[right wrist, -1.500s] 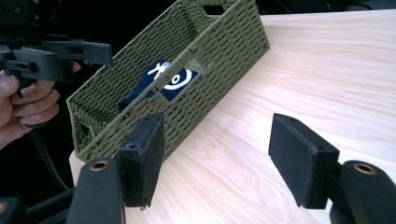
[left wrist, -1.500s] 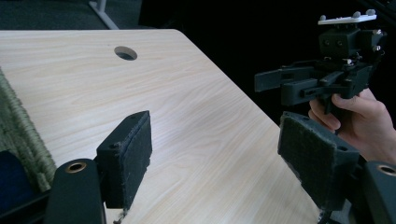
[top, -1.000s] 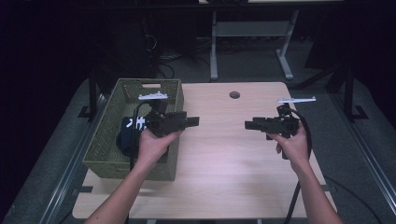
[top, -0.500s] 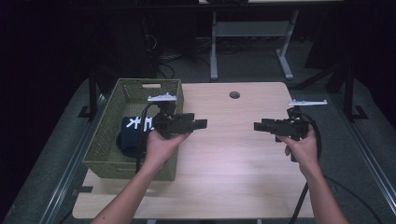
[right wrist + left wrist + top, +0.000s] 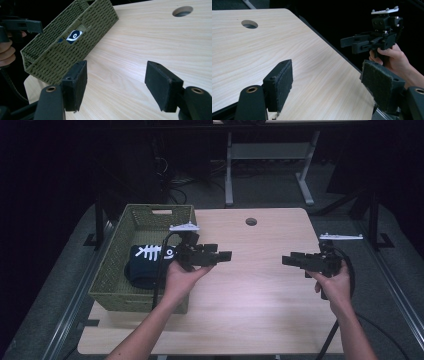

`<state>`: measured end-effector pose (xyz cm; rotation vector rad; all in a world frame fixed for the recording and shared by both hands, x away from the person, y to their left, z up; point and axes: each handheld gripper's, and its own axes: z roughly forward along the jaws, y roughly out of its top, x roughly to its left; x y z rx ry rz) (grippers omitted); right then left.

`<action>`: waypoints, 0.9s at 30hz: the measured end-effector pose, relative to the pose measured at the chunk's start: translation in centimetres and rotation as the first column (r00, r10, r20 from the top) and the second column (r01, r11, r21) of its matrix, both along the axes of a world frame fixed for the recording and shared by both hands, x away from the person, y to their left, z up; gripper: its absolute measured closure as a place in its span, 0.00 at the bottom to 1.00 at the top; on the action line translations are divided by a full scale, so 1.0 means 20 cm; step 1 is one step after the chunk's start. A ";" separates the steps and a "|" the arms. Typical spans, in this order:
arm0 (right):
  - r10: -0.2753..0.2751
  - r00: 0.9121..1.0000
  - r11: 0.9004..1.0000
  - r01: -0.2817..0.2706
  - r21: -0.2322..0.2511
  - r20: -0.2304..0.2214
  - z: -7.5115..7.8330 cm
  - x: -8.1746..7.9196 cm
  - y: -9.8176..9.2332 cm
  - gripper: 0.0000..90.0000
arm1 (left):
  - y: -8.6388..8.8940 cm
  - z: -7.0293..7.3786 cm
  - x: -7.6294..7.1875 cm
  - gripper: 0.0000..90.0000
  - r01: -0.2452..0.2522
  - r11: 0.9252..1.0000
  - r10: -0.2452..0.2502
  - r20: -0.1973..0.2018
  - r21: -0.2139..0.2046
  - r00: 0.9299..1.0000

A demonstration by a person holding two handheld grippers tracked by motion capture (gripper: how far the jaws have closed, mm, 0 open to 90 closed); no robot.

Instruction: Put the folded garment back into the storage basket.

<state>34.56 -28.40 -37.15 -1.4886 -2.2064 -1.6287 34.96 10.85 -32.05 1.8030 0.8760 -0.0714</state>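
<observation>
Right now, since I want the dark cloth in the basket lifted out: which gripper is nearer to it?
Left. The left gripper hangs by the basket's right rim, beside the dark cloth; the right gripper is far across the table.

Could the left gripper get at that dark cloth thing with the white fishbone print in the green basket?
Probably yes. The left gripper is open and empty beside the basket, whose top is open. The cloth lies uncovered inside, but the gripper points away and would need turning.

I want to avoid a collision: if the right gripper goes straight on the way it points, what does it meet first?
Probably the green woven basket, which lies ahead of its open fingers across bare table; depth is unclear, and the left gripper may come first.
</observation>
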 end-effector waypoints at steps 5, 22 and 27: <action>-0.018 1.000 1.000 0.018 -0.004 -0.007 -0.03 -0.03 -0.06 0.38 | -0.03 -0.01 -0.01 0.28 0.012 1.000 -0.012 -0.002 0.006 1.000; -0.071 0.997 0.997 0.071 -0.013 -0.014 -0.11 -0.13 -0.19 0.37 | -0.15 -0.09 -0.06 0.28 0.046 0.999 -0.046 -0.006 0.019 0.999; -0.088 0.996 0.996 0.088 -0.025 -0.017 -0.15 -0.18 -0.23 0.37 | -0.20 -0.13 -0.10 0.28 0.055 0.998 -0.055 -0.004 0.031 0.998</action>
